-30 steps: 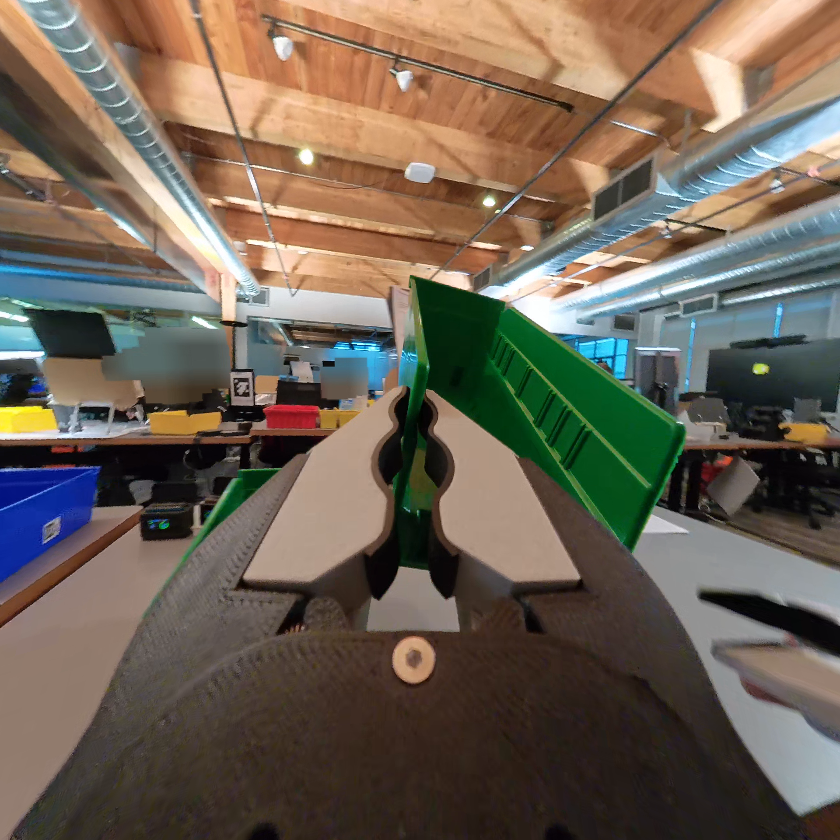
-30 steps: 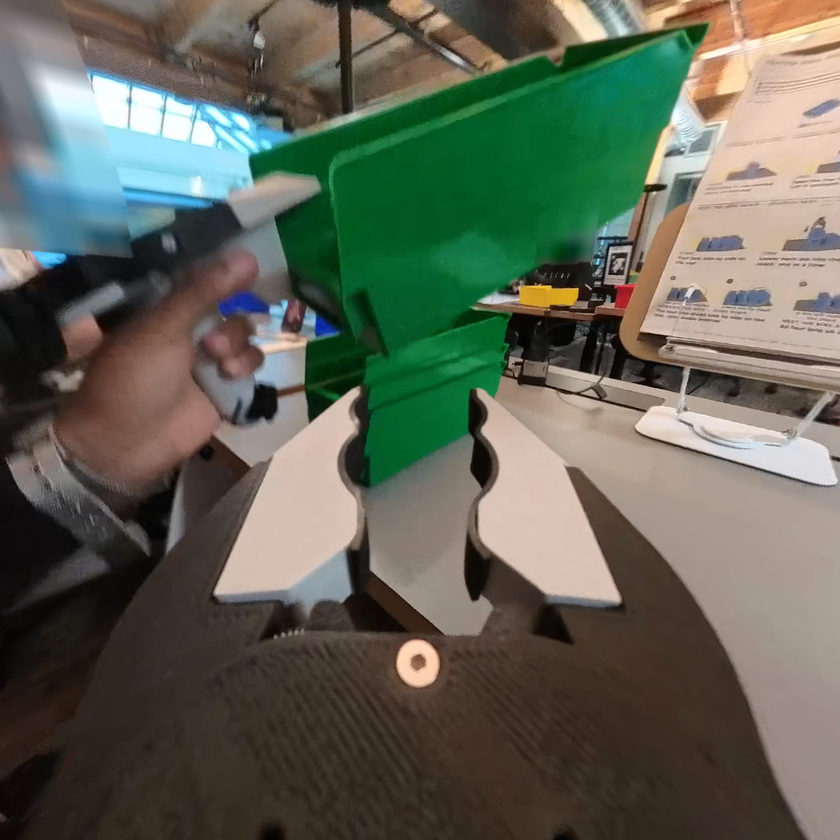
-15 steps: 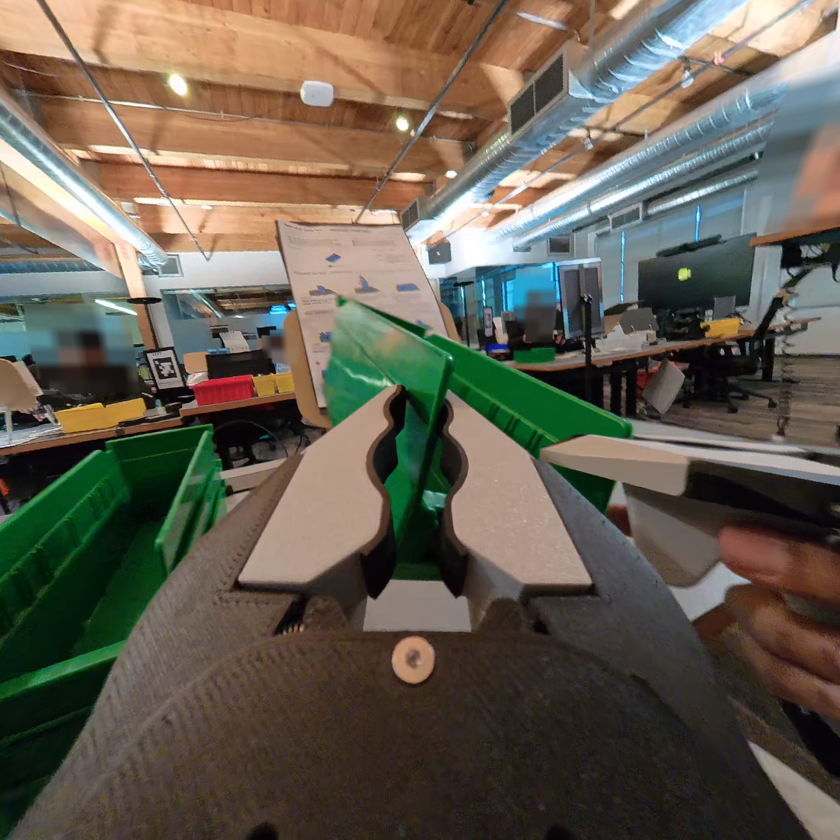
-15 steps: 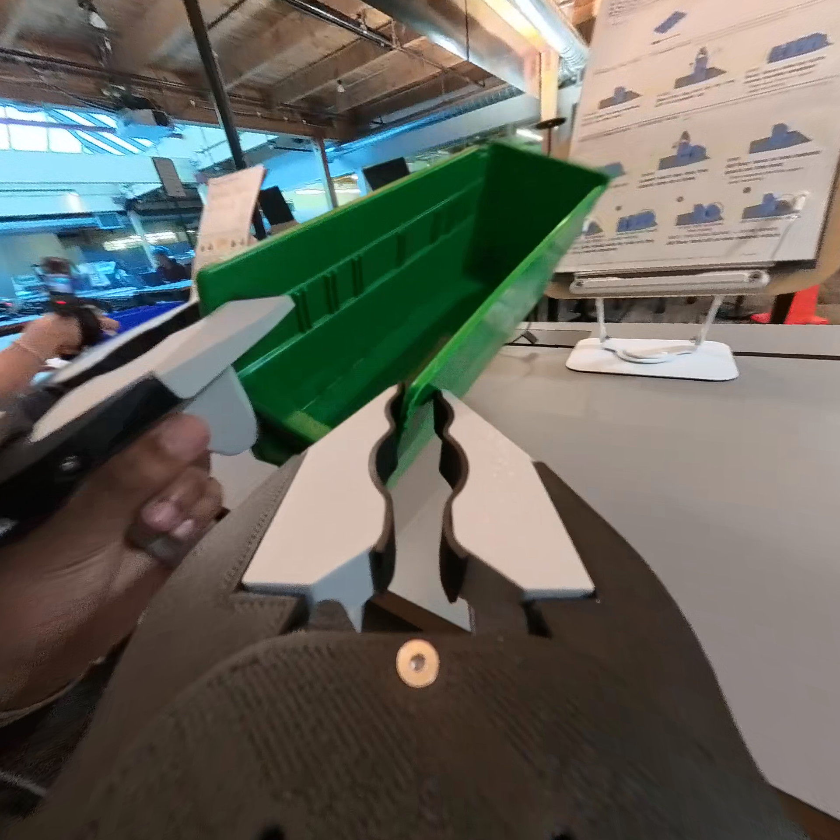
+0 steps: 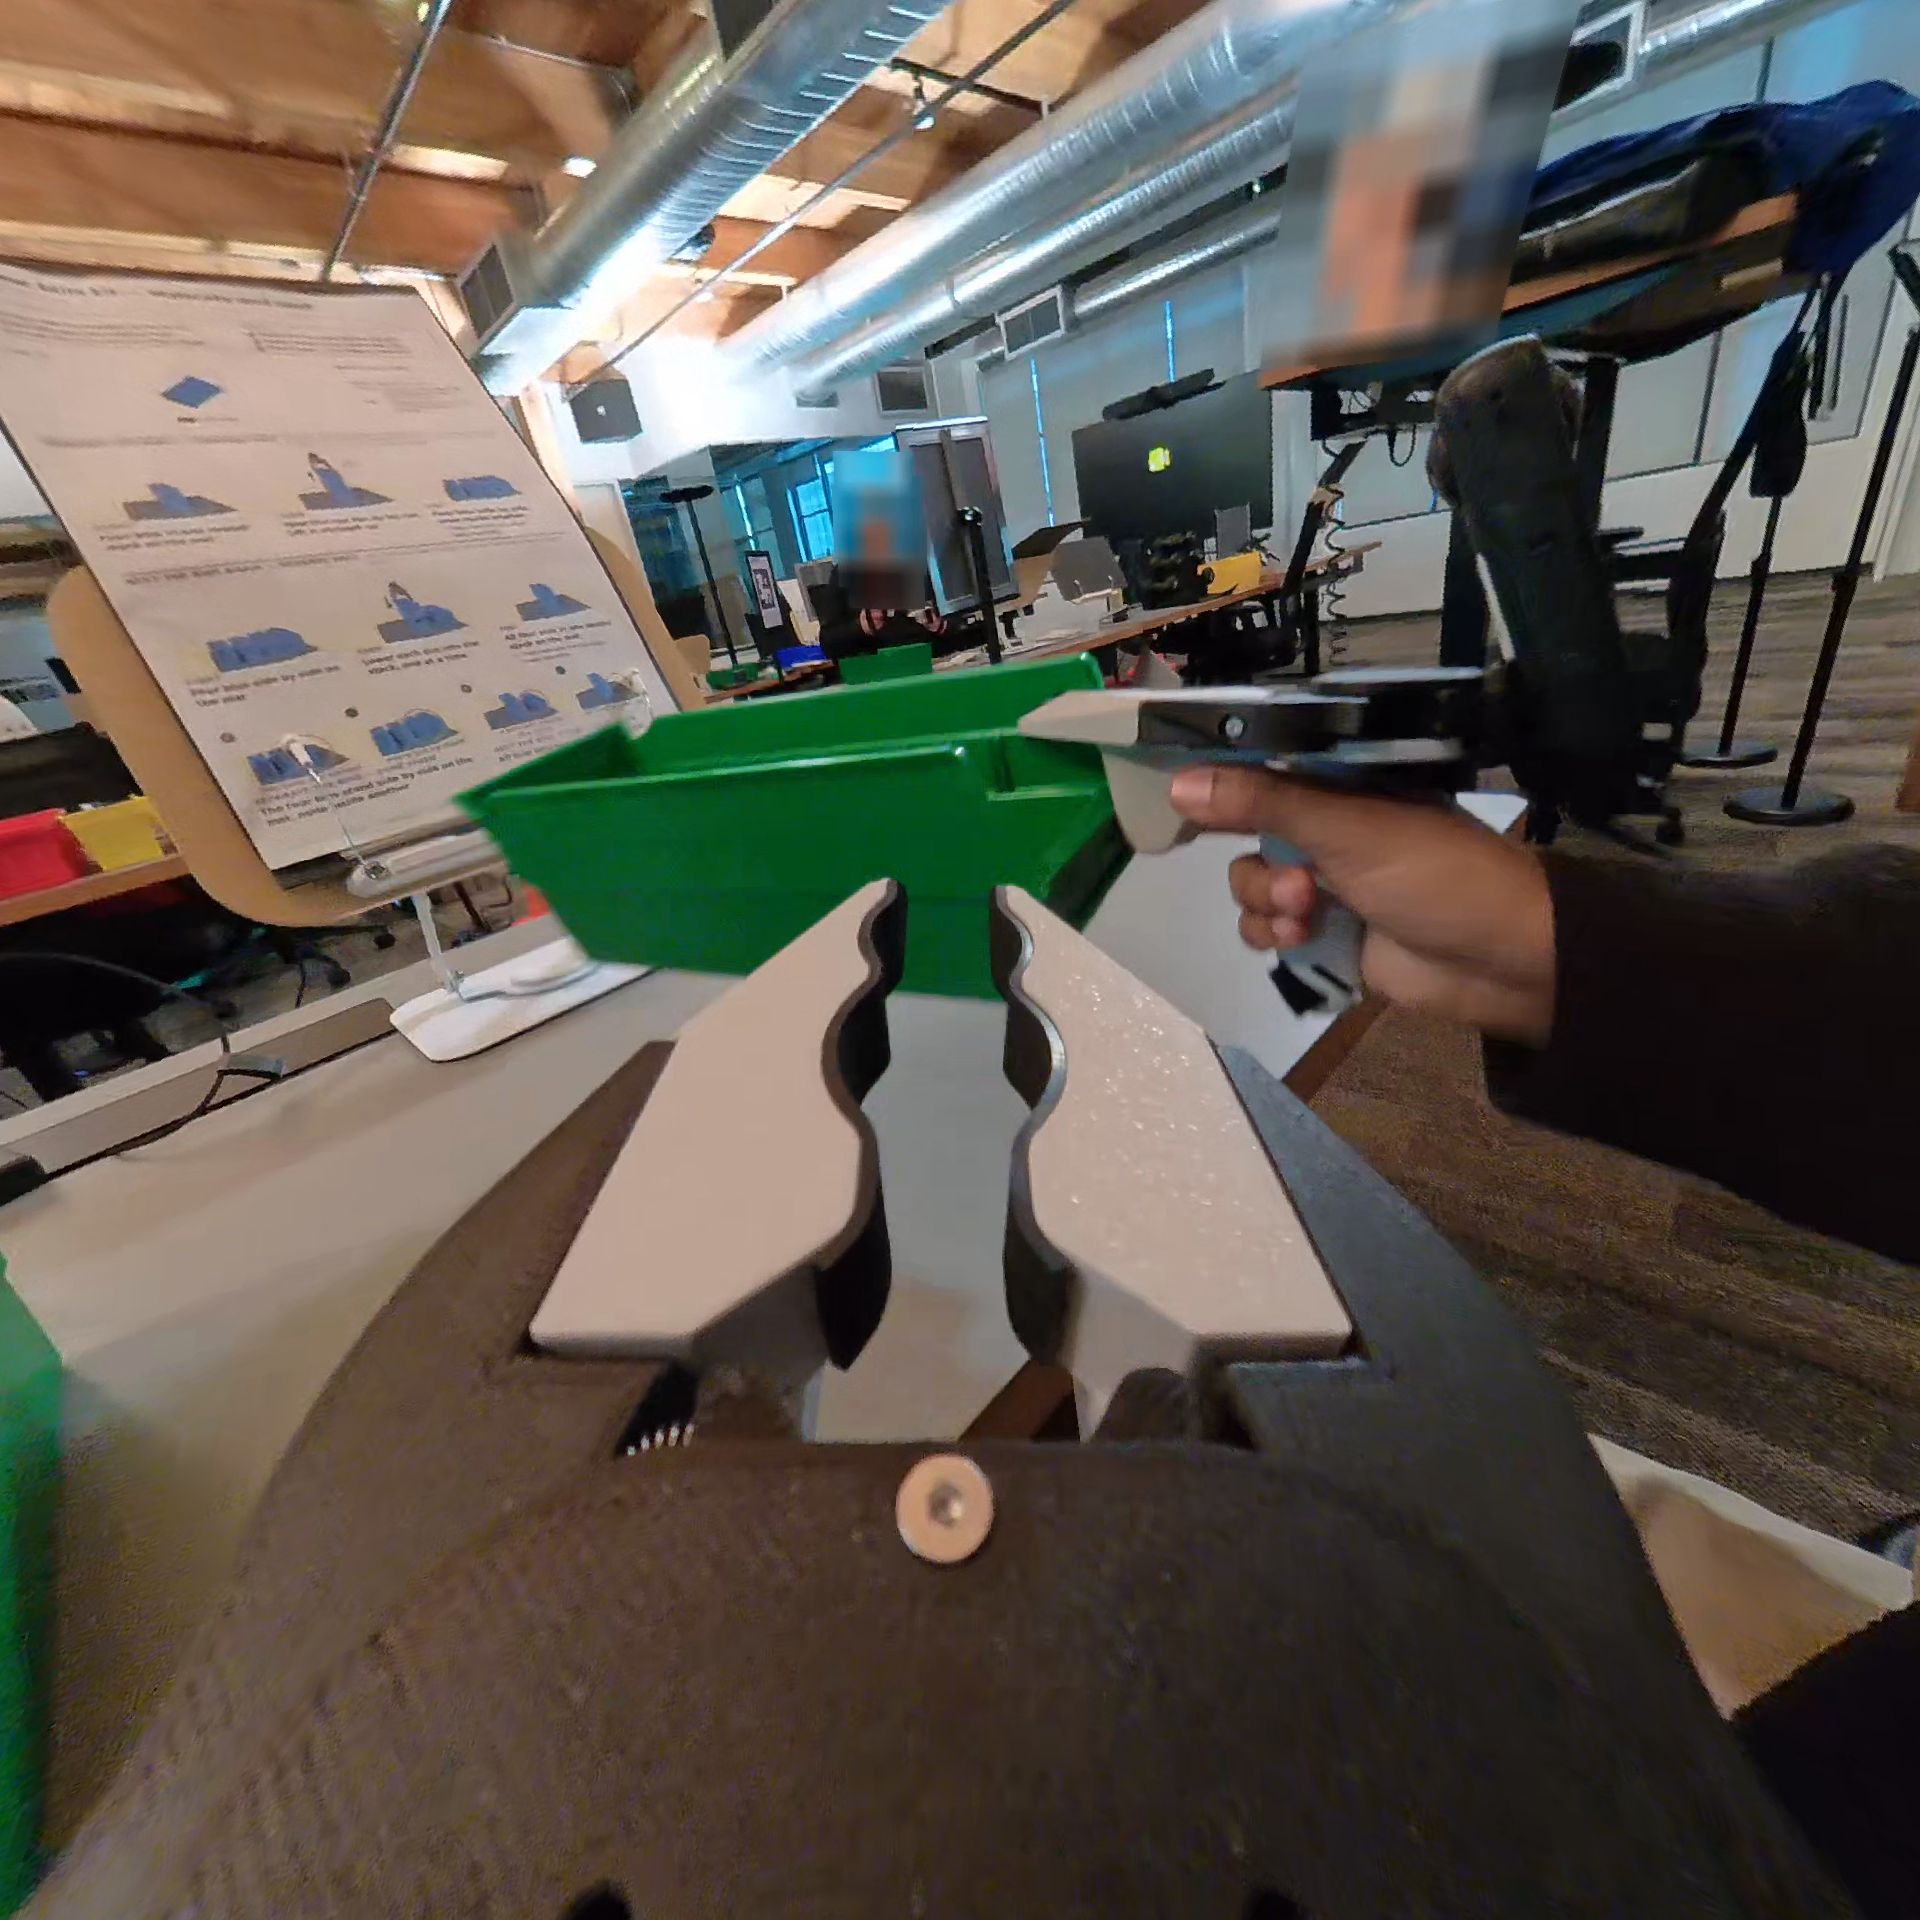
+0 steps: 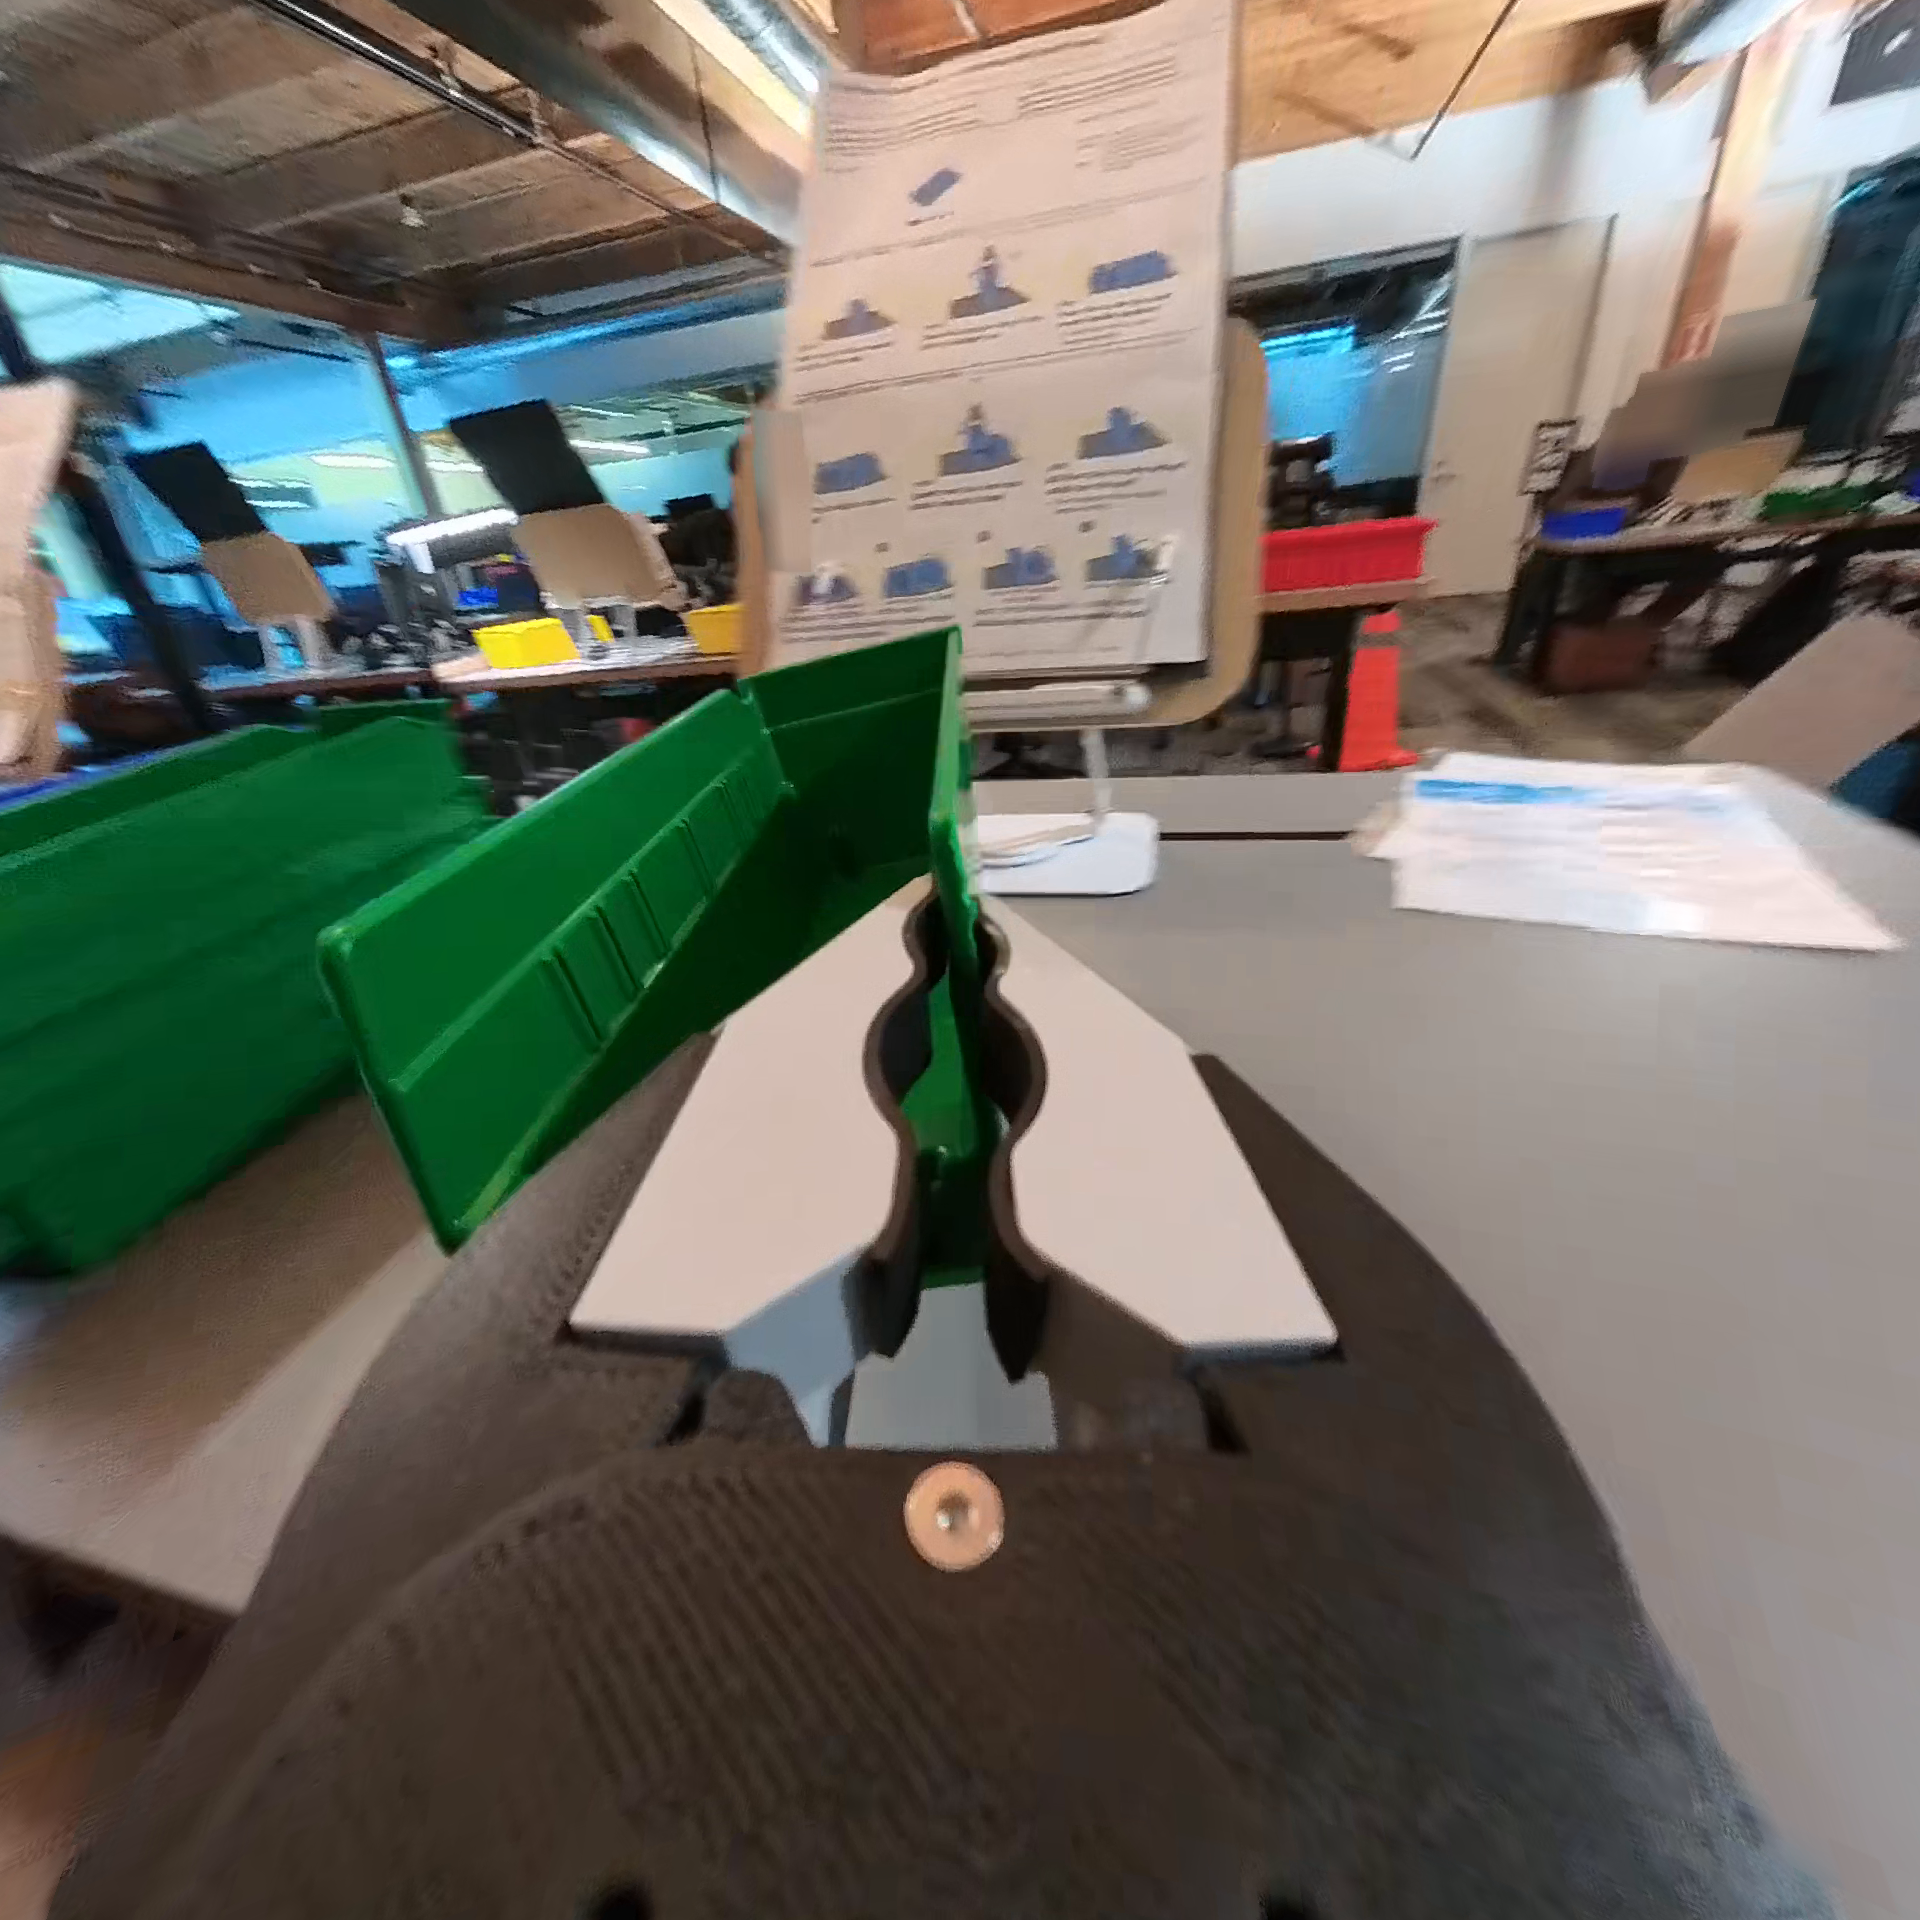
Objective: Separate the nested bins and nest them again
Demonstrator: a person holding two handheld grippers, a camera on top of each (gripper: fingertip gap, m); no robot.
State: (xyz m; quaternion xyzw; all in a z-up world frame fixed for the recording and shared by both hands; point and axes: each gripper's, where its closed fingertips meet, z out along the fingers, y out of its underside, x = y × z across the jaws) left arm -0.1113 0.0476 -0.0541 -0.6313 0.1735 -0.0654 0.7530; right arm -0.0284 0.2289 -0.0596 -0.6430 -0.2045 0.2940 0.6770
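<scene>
A long green bin [image 5: 769, 842] hangs roughly level above the grey table [image 5: 260, 1195]. In the left wrist view, my right gripper [image 5: 1081, 727], held by a hand, grips the bin's right end. In the right wrist view, my right gripper [image 6: 951, 914] is shut on the bin's thin side wall [image 6: 951, 790], and the open bin [image 6: 582, 966] stretches away to the left. My left gripper [image 5: 943, 904] is open and empty, just in front of and below the bin. More green bins [image 6: 156, 935] rest on the table to the left.
An instruction board on a white stand [image 6: 997, 364] stands at the back of the table [image 6: 1455, 1143]. Loose papers [image 6: 1621, 862] lie at the far right. An orange cone [image 6: 1377, 686] and an office chair [image 5: 1538, 582] stand on the floor beyond.
My left gripper has let go of the bin's wall, opened and drawn back. My right gripper has shut on the bin's wall, and the bin has swung from steeply tilted to about level.
</scene>
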